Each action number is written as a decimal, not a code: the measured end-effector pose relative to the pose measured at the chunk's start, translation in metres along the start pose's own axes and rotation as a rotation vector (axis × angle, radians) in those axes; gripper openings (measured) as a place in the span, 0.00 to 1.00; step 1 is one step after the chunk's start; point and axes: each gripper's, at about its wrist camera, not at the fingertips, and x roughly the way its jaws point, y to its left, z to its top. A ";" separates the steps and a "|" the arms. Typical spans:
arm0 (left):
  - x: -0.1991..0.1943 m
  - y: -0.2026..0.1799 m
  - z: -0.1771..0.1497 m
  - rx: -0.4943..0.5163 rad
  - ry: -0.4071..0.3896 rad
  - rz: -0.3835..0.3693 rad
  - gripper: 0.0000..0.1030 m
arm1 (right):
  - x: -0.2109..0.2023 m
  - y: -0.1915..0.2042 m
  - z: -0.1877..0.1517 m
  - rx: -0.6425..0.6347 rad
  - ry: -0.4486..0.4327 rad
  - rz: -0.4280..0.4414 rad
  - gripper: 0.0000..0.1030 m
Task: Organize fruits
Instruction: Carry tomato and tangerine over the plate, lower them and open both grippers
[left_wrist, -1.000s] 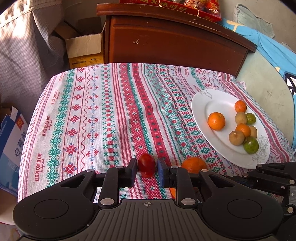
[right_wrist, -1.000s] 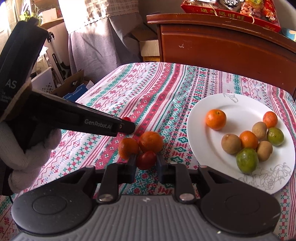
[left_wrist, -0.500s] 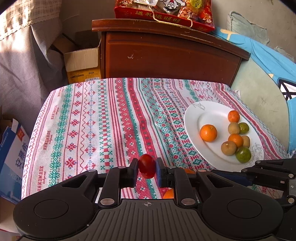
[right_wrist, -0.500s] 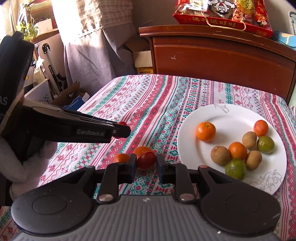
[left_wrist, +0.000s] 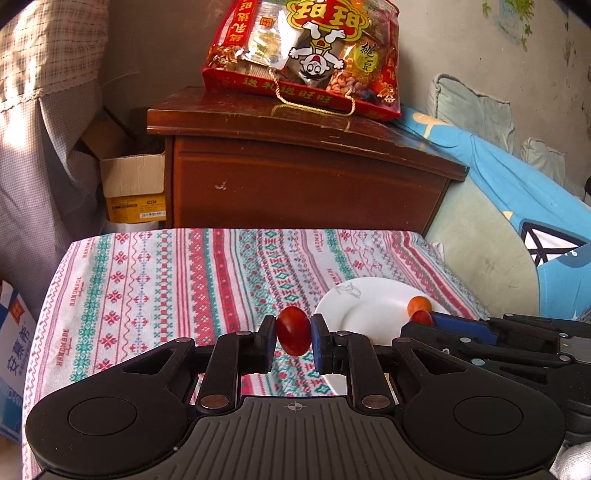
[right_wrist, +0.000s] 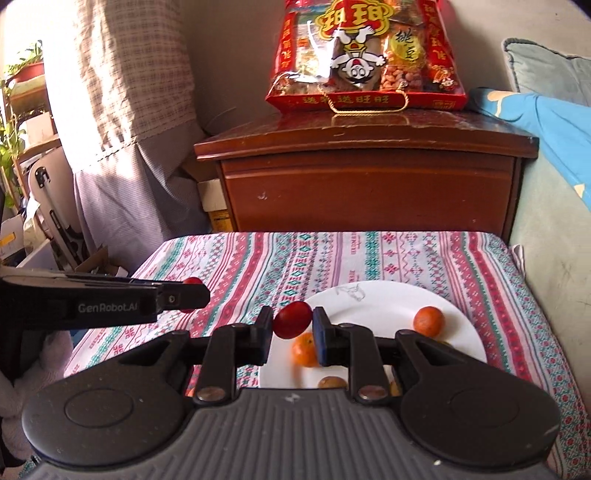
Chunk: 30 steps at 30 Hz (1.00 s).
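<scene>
Over on the left, the left gripper (left_wrist: 293, 341) is clenched on a red cherry tomato (left_wrist: 293, 330), held in the air above the patterned tablecloth (left_wrist: 155, 295) — the fruit sits squarely between the two blue pads. Just to its right, the right gripper (right_wrist: 293, 334) pinches a second tomato (right_wrist: 292, 319) of the same red, raised over the near-left edge of the white plate (right_wrist: 376, 299). On that plate lie two small oranges (right_wrist: 428, 321), one of them directly beneath the gripped fruit, and a brownish fruit mostly hidden behind the gripper body. Behind the table stands a dark wooden cabinet (right_wrist: 369, 184) — a red snack bag (right_wrist: 365, 55) rests on top.
</scene>
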 end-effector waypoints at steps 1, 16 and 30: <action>0.002 -0.003 0.001 -0.001 -0.003 -0.010 0.17 | 0.001 -0.004 0.001 0.010 -0.003 -0.010 0.22; 0.049 -0.045 -0.008 -0.020 0.055 -0.108 0.17 | 0.023 -0.049 -0.001 0.191 0.036 -0.071 0.21; 0.068 -0.055 -0.015 -0.030 0.087 -0.130 0.22 | 0.032 -0.073 -0.002 0.354 0.054 -0.063 0.26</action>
